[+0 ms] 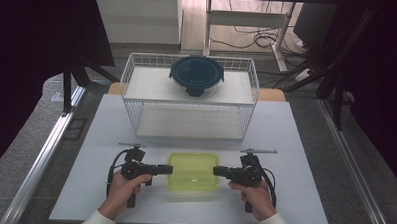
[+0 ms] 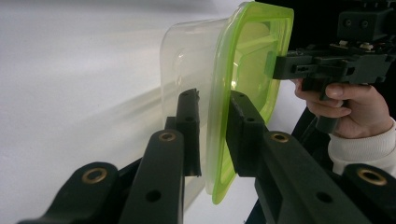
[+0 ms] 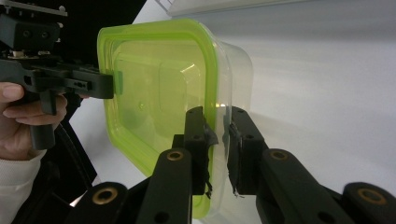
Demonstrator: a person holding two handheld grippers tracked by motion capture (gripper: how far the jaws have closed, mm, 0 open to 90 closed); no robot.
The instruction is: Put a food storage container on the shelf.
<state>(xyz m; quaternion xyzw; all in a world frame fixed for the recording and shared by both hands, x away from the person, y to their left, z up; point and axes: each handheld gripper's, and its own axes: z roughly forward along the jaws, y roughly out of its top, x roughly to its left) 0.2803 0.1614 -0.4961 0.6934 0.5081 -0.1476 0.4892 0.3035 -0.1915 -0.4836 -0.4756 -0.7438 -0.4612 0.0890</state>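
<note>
A clear rectangular container with a lime-green lid (image 1: 193, 172) is at the front middle of the white table (image 1: 293, 195). My left gripper (image 1: 170, 169) is shut on its left rim, and my right gripper (image 1: 216, 171) is shut on its right rim. In the left gripper view the black jaws (image 2: 212, 121) pinch the green lid's edge (image 2: 243, 60), with the right gripper (image 2: 275, 65) clamped on the far side. In the right gripper view the jaws (image 3: 219, 126) squeeze the rim of the container (image 3: 159, 88), and the left gripper (image 3: 109, 84) holds the opposite edge.
Behind the container stands a white wire basket rack (image 1: 136, 115) with a round glass container with a dark blue lid (image 1: 196, 74) on its upper shelf. The table's edges drop off to metal rails at left and right.
</note>
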